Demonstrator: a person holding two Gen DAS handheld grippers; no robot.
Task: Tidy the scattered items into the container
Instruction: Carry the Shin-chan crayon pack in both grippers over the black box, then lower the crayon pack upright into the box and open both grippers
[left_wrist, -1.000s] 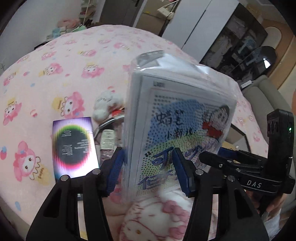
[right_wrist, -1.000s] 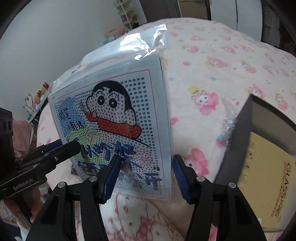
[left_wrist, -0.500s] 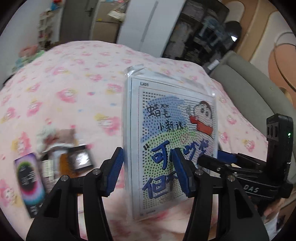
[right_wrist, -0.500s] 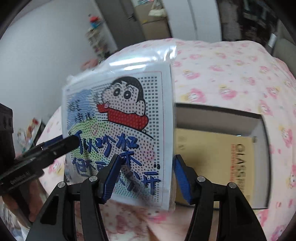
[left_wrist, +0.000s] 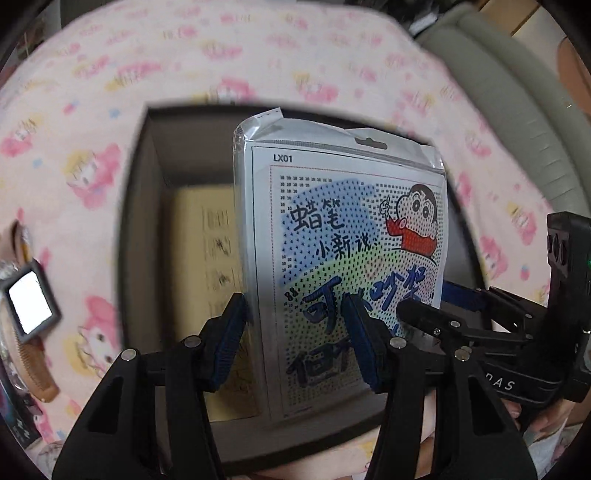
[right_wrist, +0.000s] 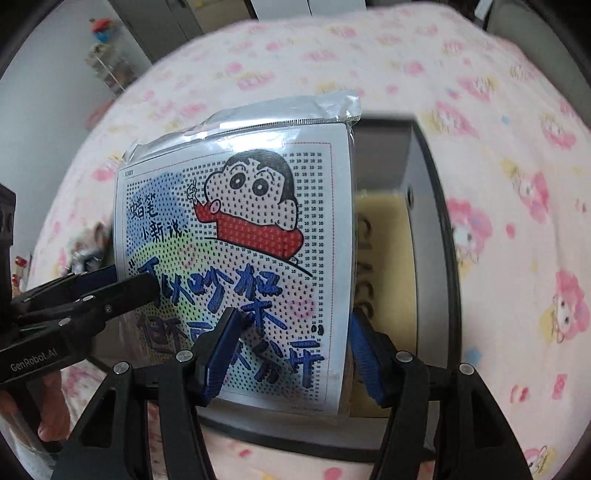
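A plastic-wrapped cartoon craft kit (left_wrist: 343, 258) stands upright, held from both sides over an open dark box (left_wrist: 147, 177). My left gripper (left_wrist: 299, 343) is shut on its lower left part. My right gripper (right_wrist: 291, 354) is shut on its lower right part, and the kit (right_wrist: 240, 258) fills that view. The box (right_wrist: 436, 229) lies on the pink bedspread with a yellow sheet (left_wrist: 207, 266) on its floor. Each view shows the other gripper's fingers clamped on the kit.
A small framed mirror (left_wrist: 31, 302) and a comb (left_wrist: 35, 373) lie on the pink cartoon bedspread (left_wrist: 92, 110) to the left of the box. A grey sofa (left_wrist: 517, 92) stands at the far right. Cabinets stand behind the bed.
Both grippers carried the kit rightward from over the bedspread to over the open box. The scattered items have slid to the left edge of the left wrist view.
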